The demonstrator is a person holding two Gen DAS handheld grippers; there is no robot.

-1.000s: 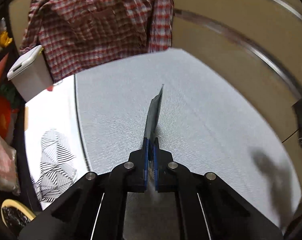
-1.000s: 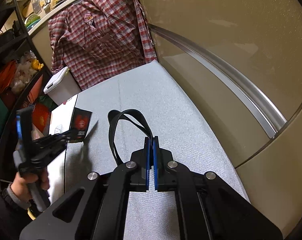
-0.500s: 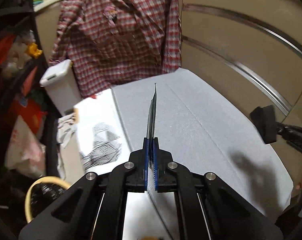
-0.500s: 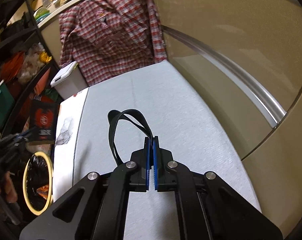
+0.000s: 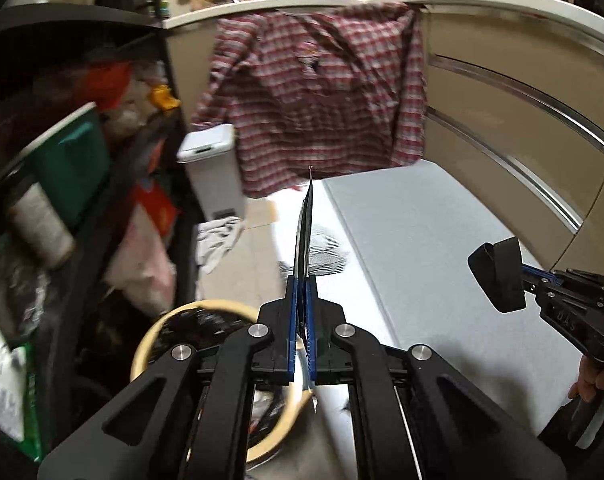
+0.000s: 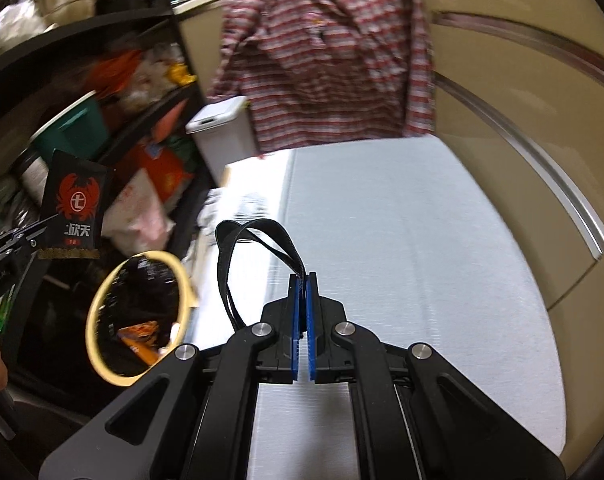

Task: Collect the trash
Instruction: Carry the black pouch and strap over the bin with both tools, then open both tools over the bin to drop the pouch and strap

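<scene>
My left gripper [image 5: 300, 280] is shut on a flat black snack packet [image 5: 304, 236], seen edge-on in the left wrist view. In the right wrist view the same packet [image 6: 77, 205] shows its red crab logo, held above and to the left of the round yellow-rimmed trash bin [image 6: 97, 312]. My right gripper [image 6: 303, 278] is shut on a looped black strap [image 6: 257, 244] over the grey mat [image 6: 402, 248]. In the left wrist view the strap [image 5: 500, 276] hangs at the right, and the bin [image 5: 149, 348] lies below my fingers.
A white lidded bin [image 5: 211, 168] stands by the red plaid shirt [image 5: 322, 92] hung over the counter. A cluttered black shelf [image 5: 81, 184] fills the left. Beige cabinet fronts [image 5: 522, 128] run along the right. A white patterned sheet [image 5: 326, 256] lies beside the mat.
Both grippers swung left and rose away from the mat. The bin and shelf came into view, and the packet now hangs near the bin's rim. Both grips stayed the same.
</scene>
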